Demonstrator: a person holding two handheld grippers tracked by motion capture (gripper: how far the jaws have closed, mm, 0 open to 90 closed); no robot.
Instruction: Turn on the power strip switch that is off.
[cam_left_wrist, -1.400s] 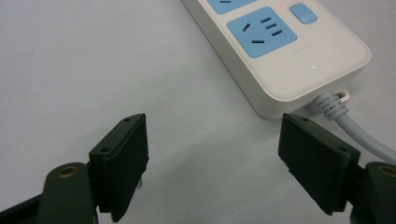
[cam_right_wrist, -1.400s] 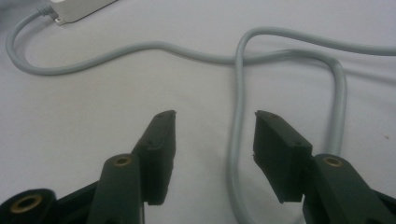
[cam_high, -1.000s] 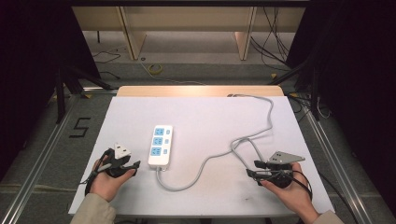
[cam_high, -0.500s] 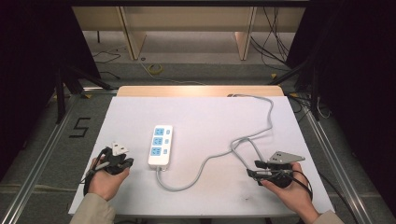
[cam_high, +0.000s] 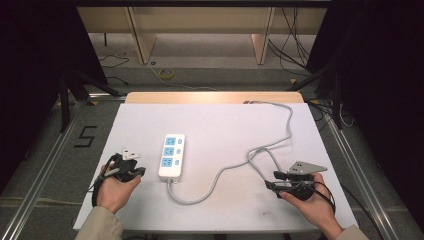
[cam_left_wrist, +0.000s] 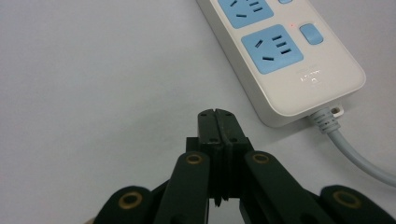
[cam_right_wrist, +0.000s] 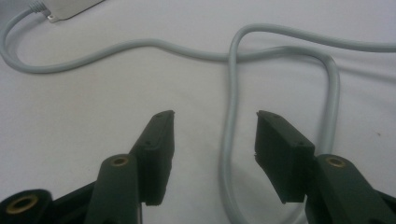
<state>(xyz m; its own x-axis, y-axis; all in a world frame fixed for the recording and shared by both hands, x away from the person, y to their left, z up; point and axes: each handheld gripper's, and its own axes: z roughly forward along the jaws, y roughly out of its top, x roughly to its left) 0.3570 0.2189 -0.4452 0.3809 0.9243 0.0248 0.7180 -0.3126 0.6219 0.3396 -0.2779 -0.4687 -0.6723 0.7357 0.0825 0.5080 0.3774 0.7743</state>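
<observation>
The power strip (cam_high: 171, 156) lies flat on the white table (cam_high: 220, 125), a little left of the middle, its blue sockets facing up and its long side running away from us. Its grey cable (cam_high: 235, 167) leaves the near end, sags toward us, loops once near the right side and then runs off to the far right corner. We read that slack as deliberate: it leaves the strip free to be turned or slid without the cord pulling it back.

Our left gripper (cam_high: 131, 172) rests on the table just beside the near left corner of the strip, apart from it. In the left gripper view its jaws have just been closing and now meet flat against each other, with nothing between them, the tips pointing past the strip's near end (cam_left_wrist: 299, 65). Clenched like this, it looks set to push or press rather than to pick anything up.

Our right gripper (cam_high: 276, 181) sits well apart from the strip, near the right edge, just beside the cable loop. In the right gripper view its jaws stand wide, and one strand of the loop (cam_right_wrist: 229, 140) runs up between them untouched. That placement suggests we are lining up to take the cord.
</observation>
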